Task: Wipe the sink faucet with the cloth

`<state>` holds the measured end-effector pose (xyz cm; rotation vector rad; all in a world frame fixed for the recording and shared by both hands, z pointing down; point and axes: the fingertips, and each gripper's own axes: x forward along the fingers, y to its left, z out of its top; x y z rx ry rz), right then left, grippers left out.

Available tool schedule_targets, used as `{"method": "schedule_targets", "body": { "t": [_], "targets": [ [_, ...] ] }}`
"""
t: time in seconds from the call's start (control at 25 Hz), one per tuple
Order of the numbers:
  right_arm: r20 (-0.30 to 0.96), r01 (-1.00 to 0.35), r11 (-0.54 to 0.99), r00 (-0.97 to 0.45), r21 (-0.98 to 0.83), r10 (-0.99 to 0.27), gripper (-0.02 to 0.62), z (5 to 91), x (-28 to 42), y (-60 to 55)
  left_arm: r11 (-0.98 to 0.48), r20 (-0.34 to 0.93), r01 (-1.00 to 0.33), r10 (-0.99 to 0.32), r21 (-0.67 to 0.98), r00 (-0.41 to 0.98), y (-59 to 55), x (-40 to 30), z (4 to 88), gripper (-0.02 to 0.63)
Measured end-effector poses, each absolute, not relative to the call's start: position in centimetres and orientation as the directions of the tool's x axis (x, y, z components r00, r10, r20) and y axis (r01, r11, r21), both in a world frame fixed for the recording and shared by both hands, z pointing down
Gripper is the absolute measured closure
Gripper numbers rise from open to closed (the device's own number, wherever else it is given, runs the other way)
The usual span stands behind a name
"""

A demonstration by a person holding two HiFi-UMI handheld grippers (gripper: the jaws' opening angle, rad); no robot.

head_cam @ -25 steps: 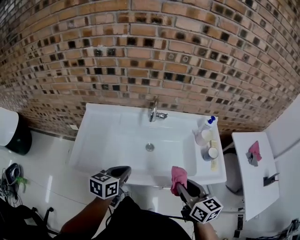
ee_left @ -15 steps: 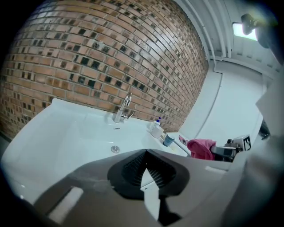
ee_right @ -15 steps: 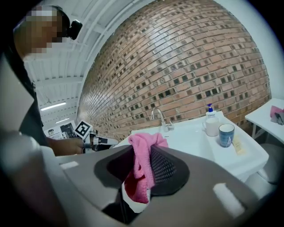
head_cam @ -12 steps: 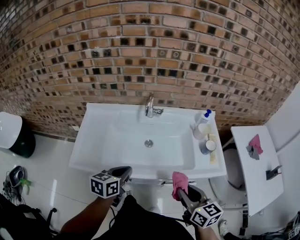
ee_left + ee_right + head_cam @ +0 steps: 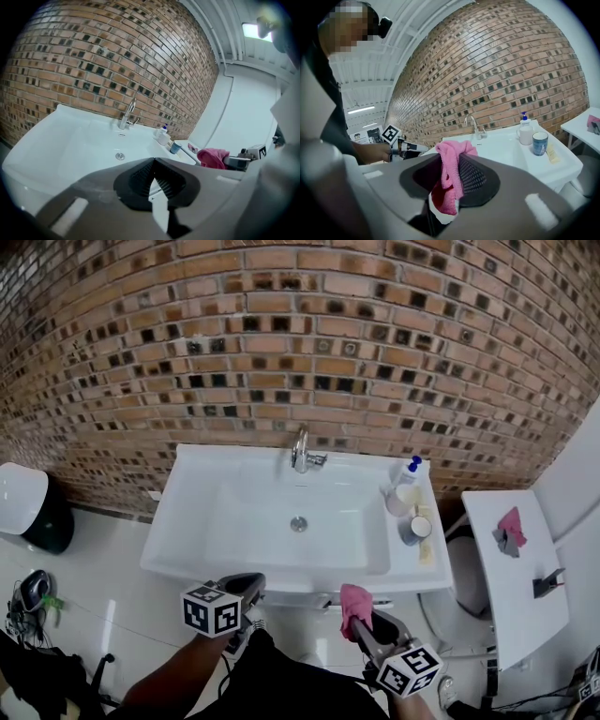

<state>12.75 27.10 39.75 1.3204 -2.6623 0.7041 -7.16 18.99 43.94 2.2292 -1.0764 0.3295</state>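
Cloth [image 5: 353,602] held in front of the sink [image 5: 202,521], faucet [image 5: 300,450] untouched
The right gripper [image 5: 364,620] has its jaws clamped on the pink cloth, just before the white sink's near edge. The left gripper [image 5: 246,589] hangs beside it, jaws pressed together on nothing. The faucet stands at the sink's back rim by the brick wall [image 5: 300,334], well apart from the cloth

Sink farther off, cloth drawn back near.
The sink [image 5: 187,521] is now seen slightly farther away and more level than a second ago, with more floor taken in at the near side. The right gripper [image 5: 360,618] and its pink cloth [image 5: 354,601] have been drawn back toward the near side, so the sink's near rim is overlapped less.
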Motion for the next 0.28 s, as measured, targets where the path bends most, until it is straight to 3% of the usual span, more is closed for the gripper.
{"method": "schedule_targets", "body": {
  "t": [0.28],
  "targets": [
    [0.269,-0.775,0.525,-0.62,-0.351,-0.737,0.479,40.07,12.98,27.62,-0.465,0.465,-0.774,-0.621,0.43,0.631,19.22,-7.16,43.69,0.6]
  ]
}}
